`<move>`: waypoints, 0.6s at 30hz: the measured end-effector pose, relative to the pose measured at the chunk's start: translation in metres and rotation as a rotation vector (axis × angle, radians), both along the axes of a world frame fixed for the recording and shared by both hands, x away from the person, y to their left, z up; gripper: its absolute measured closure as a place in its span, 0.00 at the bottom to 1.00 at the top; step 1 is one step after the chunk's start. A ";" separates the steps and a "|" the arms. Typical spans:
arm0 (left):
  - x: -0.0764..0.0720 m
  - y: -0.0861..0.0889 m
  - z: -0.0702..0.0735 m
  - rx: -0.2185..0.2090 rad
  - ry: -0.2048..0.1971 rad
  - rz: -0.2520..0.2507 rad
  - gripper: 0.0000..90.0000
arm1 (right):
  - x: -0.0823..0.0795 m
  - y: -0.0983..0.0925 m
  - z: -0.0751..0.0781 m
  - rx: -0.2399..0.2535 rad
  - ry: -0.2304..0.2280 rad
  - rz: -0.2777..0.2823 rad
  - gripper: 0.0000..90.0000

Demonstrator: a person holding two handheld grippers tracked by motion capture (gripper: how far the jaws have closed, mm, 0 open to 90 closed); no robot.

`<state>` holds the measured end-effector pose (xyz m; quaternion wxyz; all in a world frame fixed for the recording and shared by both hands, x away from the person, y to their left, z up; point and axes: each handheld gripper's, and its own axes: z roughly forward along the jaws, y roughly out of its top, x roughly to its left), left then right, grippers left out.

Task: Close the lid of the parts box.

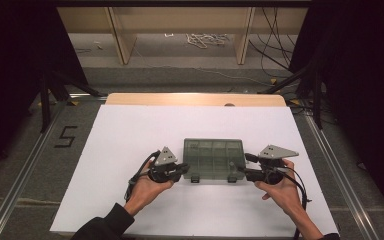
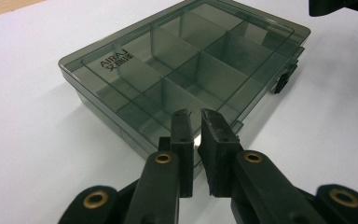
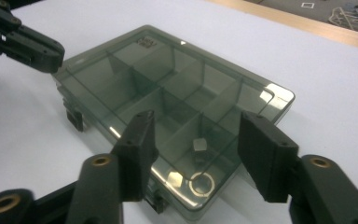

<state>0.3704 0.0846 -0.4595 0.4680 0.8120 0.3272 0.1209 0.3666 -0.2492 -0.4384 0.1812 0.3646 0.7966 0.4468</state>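
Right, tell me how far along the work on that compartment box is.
Done: the smoky clear compartment box lies flat on the white table, lid down, with a ring and hex nuts in one end compartment. In hand: the left gripper and right gripper sit at opposite ends, neither gripping. Left: the front latches look closed.

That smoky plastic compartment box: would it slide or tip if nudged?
The compartment box lies flat and low on the smooth white table, so it would probably slide, not tip. It looks rigid and likely light; the small metal nuts inside may rattle.
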 end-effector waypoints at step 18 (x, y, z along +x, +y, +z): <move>-0.003 0.009 0.013 -0.056 -0.033 0.020 0.80 | -0.004 -0.001 0.008 0.066 -0.048 -0.060 0.38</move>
